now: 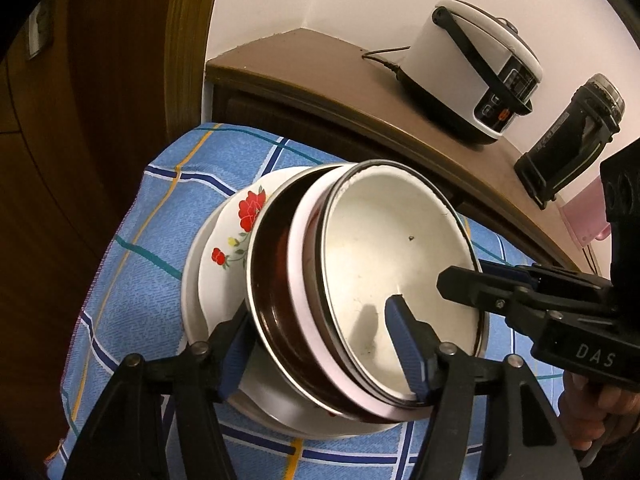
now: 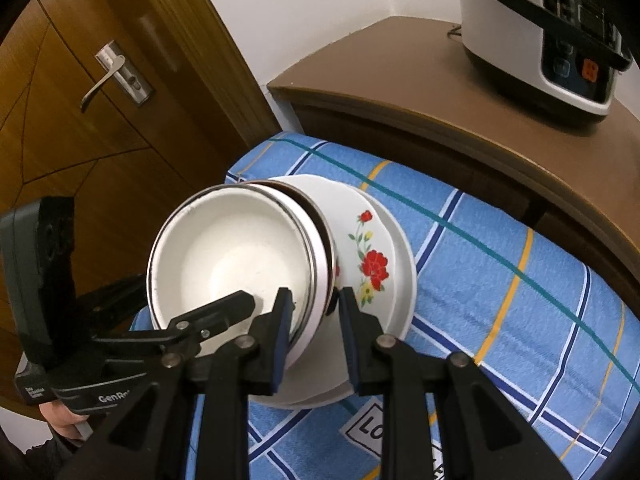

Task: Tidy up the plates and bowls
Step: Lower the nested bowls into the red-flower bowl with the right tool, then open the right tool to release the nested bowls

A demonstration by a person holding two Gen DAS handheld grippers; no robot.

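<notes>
Near the far-left corner of the blue checked cloth [image 2: 500, 264], nested bowls sit tilted on the white flowered plate [image 2: 360, 240]. Left tongs [image 1: 320, 344] and right tongs [image 2: 314, 322] each straddle the stack's rims, white enamel bowl [image 1: 396, 256] uppermost. Squeeze evenly and level the stack before lifting, or the bowls may slide.

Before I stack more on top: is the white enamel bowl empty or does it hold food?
Empty. The white enamel bowl shows a bare pale inside with only a small dark speck; it sits tilted, nested in the brown bowl.
</notes>
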